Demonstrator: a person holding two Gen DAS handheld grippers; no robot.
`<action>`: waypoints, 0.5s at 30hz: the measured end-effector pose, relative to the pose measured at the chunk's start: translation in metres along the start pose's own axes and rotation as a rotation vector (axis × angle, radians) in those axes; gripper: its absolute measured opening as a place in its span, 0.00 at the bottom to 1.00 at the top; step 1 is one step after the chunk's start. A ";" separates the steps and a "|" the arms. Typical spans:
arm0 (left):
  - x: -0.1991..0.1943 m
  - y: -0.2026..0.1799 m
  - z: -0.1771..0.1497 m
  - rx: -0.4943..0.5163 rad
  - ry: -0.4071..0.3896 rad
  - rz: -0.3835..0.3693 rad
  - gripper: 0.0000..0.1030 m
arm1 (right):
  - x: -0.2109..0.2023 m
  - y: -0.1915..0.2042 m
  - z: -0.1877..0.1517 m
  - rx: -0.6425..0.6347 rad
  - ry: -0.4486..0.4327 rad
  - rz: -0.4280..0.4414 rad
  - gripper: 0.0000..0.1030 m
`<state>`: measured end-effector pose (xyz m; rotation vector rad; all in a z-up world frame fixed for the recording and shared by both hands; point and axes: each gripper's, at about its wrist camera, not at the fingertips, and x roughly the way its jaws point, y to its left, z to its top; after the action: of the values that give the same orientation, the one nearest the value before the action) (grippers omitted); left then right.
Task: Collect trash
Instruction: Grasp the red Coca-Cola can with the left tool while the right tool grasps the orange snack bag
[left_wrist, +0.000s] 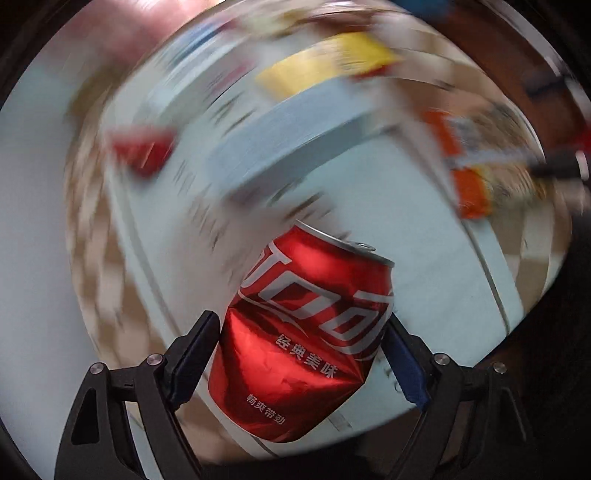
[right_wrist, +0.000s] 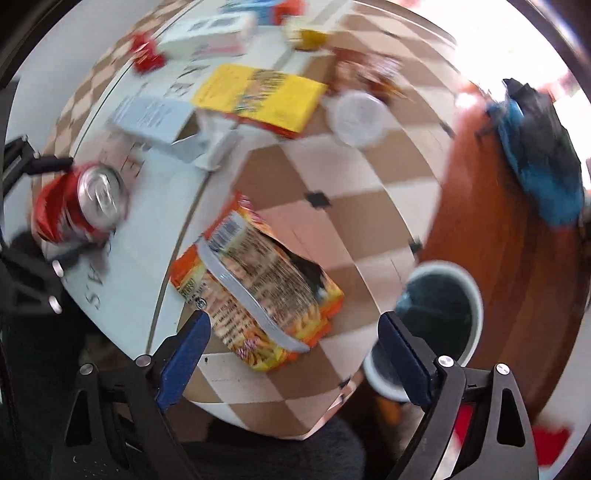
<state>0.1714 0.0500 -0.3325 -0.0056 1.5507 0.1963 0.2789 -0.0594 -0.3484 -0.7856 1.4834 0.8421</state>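
Observation:
A dented red cola can (left_wrist: 314, 295) sits between the fingers of my left gripper (left_wrist: 301, 319), and both blue pads press its sides. In the right wrist view the same can (right_wrist: 74, 206) lies on the pale blue mat with a black finger (right_wrist: 44, 162) of the left gripper beside it. My right gripper (right_wrist: 293, 317) stands open above an orange noodle packet (right_wrist: 258, 288) that lies flat on the checkered cloth (right_wrist: 351, 221); nothing is between its pads. A white bin (right_wrist: 478, 306) with a dark liner stands below the table's edge on the right.
More litter lies farther back: a yellow packet (right_wrist: 258, 96), a light blue box (right_wrist: 151, 118), a white round lid (right_wrist: 356, 118), a red wrapper (right_wrist: 147, 55) and a white carton (right_wrist: 207, 35). A blue and black bundle (right_wrist: 539, 155) lies on the brown floor.

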 end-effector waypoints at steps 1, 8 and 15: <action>0.000 0.010 -0.005 -0.065 -0.007 -0.030 0.83 | 0.003 0.007 0.004 -0.051 0.011 -0.009 0.91; 0.001 0.016 -0.001 -0.037 -0.093 0.029 0.83 | 0.043 0.048 0.024 -0.297 0.135 -0.115 0.91; 0.010 0.000 -0.003 0.031 -0.096 0.035 0.76 | 0.043 0.020 0.018 -0.051 0.106 -0.055 0.78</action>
<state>0.1687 0.0505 -0.3430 0.0548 1.4583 0.1974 0.2675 -0.0333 -0.3913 -0.9168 1.5312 0.8105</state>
